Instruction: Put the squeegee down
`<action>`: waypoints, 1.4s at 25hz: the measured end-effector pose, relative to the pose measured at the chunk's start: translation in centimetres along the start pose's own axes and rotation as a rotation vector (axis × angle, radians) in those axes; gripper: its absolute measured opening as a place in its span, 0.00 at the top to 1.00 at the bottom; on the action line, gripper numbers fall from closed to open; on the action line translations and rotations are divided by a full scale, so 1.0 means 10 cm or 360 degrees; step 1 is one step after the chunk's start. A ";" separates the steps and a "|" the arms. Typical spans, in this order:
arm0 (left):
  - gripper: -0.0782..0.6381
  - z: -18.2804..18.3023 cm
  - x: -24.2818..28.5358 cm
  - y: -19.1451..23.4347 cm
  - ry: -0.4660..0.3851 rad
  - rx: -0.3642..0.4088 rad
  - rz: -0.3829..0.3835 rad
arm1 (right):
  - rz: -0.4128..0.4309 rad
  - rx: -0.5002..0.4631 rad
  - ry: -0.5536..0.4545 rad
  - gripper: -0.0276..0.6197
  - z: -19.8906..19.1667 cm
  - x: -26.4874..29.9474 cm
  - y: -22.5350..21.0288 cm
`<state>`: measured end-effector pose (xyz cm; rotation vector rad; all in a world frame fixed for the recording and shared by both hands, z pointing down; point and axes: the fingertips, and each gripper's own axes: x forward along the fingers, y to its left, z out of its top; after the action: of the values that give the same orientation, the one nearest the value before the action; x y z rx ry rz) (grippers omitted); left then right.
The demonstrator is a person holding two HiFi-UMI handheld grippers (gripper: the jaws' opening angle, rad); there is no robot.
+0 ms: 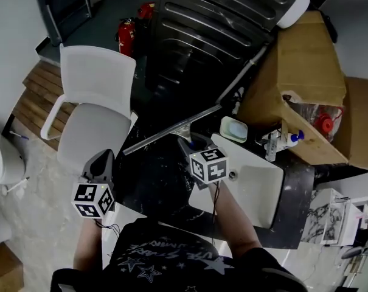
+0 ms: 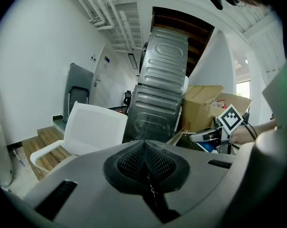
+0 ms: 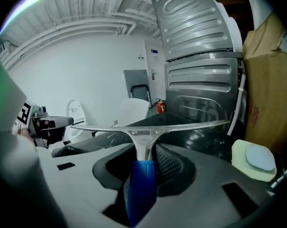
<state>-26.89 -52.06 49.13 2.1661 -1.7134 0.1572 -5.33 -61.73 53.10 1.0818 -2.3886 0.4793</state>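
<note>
The squeegee (image 3: 142, 136) has a blue handle and a long metal blade (image 1: 171, 128). My right gripper (image 3: 149, 169) is shut on that handle and holds the blade level, just above the wet black countertop (image 1: 153, 181). In the head view the right gripper (image 1: 194, 146) sits left of the white sink (image 1: 256, 187). My left gripper (image 2: 145, 163) is shut with nothing between its jaws. It hovers at the counter's left edge (image 1: 103, 163), near the white chair (image 1: 93, 105).
A pale green soap dish (image 1: 233, 129) lies just beyond the blade's right end, with a spray bottle (image 1: 282, 141) beside the sink. A grey ribbed metal panel (image 1: 214, 23) and a cardboard box (image 1: 299, 62) stand behind the counter. Two red fire extinguishers (image 1: 128, 35) stand on the floor.
</note>
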 end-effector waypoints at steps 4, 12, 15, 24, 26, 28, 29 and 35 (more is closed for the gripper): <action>0.87 0.01 0.06 0.07 0.0013 -0.0008 0.0023 | -0.0019 -0.0026 0.0075 0.75 -0.04 0.18 -0.08; 0.87 -0.03 0.14 0.09 0.0043 -0.0013 0.0025 | -0.0090 -0.0056 0.0175 0.75 -0.13 0.31 -0.20; 0.87 -0.06 0.17 0.05 0.0058 -0.0018 0.0008 | -0.0120 -0.0056 0.0201 0.75 -0.14 0.34 -0.23; 0.87 -0.06 0.24 -0.05 0.0077 -0.0020 -0.0038 | -0.0132 -0.0168 0.0292 0.74 -0.22 0.37 -0.18; 0.87 -0.04 0.24 -0.05 0.0069 -0.0018 -0.0039 | -0.0131 -0.0178 0.0260 0.74 -0.21 0.36 -0.17; 0.87 -0.02 0.25 -0.07 0.0062 -0.0007 -0.0043 | -0.0129 -0.0162 0.0227 0.74 -0.20 0.33 -0.18; 0.87 -0.01 0.25 -0.09 0.0060 0.0002 -0.0046 | -0.0133 -0.0147 0.0216 0.73 -0.19 0.30 -0.19; 0.87 0.06 0.17 -0.26 0.0031 0.0051 -0.0072 | -0.0135 -0.0101 0.0156 0.73 -0.17 0.05 -0.18</action>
<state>-24.05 -53.35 48.53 2.2168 -1.6610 0.1944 -3.74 -62.31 54.98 1.1011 -2.2475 0.4150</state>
